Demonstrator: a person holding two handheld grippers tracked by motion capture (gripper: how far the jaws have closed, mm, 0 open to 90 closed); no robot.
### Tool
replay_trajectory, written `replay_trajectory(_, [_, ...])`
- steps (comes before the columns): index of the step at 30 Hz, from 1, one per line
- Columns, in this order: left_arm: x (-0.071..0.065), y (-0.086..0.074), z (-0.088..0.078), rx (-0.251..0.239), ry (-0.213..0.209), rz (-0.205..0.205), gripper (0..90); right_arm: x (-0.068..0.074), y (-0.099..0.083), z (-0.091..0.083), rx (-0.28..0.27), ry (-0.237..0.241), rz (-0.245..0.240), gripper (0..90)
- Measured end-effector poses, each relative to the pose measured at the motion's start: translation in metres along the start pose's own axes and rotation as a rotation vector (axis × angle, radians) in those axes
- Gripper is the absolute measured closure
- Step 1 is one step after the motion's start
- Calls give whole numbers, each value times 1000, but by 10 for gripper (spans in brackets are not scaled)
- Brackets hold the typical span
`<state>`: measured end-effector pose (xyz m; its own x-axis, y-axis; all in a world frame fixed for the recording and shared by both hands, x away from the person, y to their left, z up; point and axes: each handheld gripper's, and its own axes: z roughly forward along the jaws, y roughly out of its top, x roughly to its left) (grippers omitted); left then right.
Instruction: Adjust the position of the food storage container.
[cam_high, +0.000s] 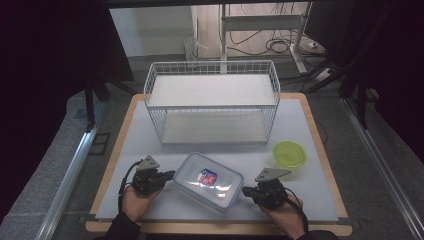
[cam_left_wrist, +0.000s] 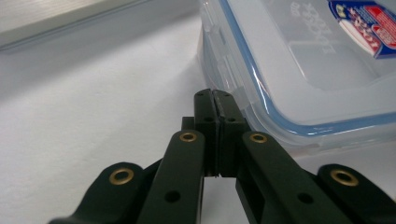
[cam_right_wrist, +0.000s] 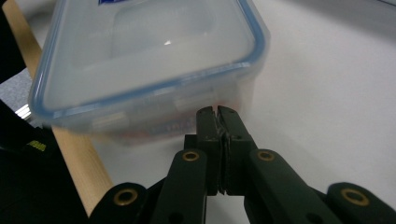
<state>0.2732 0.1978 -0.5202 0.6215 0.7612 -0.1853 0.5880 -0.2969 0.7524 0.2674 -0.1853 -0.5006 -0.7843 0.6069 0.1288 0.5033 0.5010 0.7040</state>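
Observation:
A clear plastic food box (cam_high: 208, 181) with a blue-sealed lid and a red and blue label lies on the white table top near the front edge. My left gripper (cam_high: 171, 175) is shut, its tips against the box's left end (cam_left_wrist: 243, 88) beside a lid clasp. My right gripper (cam_high: 245, 190) is shut too, its tips at the box's right end (cam_right_wrist: 187, 116). Nothing sits between either pair of jaws. A hand holds each gripper from below.
A white wire basket shelf (cam_high: 212, 100) with two levels stands at the back of the table. A small green bowl (cam_high: 289, 153) sits right of the box. The table's wooden front edge (cam_high: 215, 227) is close behind both hands.

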Motion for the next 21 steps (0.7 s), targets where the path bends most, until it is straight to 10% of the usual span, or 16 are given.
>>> replay_trajectory(21, [-24, -1, 9, 26, 14, -41, 890, -34, 22, 16, -11, -168, 69, 894])
